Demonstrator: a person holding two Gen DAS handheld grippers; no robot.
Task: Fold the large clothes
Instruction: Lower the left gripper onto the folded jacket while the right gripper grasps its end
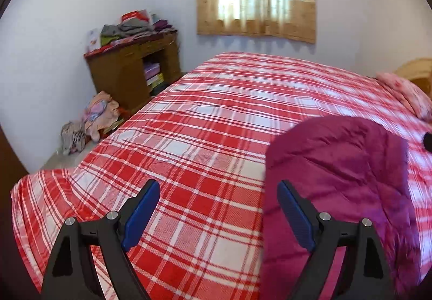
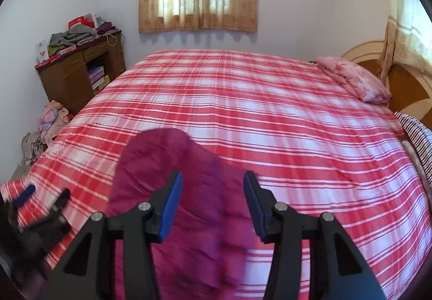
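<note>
A magenta padded garment [image 1: 337,178] lies folded in a long strip on the red and white plaid bedspread [image 1: 202,124], near the bed's front edge. My left gripper [image 1: 218,186] hangs open above bare plaid just left of the garment, with nothing between its blue pads. In the right wrist view the same garment [image 2: 167,165] runs under and beyond my right gripper [image 2: 212,177], whose jaws stand apart above the cloth without pressing on it. The left gripper [image 2: 27,200] shows blurred at the lower left of that view, over the bedspread [image 2: 270,111].
A wooden desk [image 2: 70,70] piled with clothes stands against the left wall, with a heap of clothes [image 1: 100,116] on the floor beside it. A pink pillow [image 2: 356,78] and striped fabric [image 2: 415,132] lie by the headboard [image 2: 405,89] at the right.
</note>
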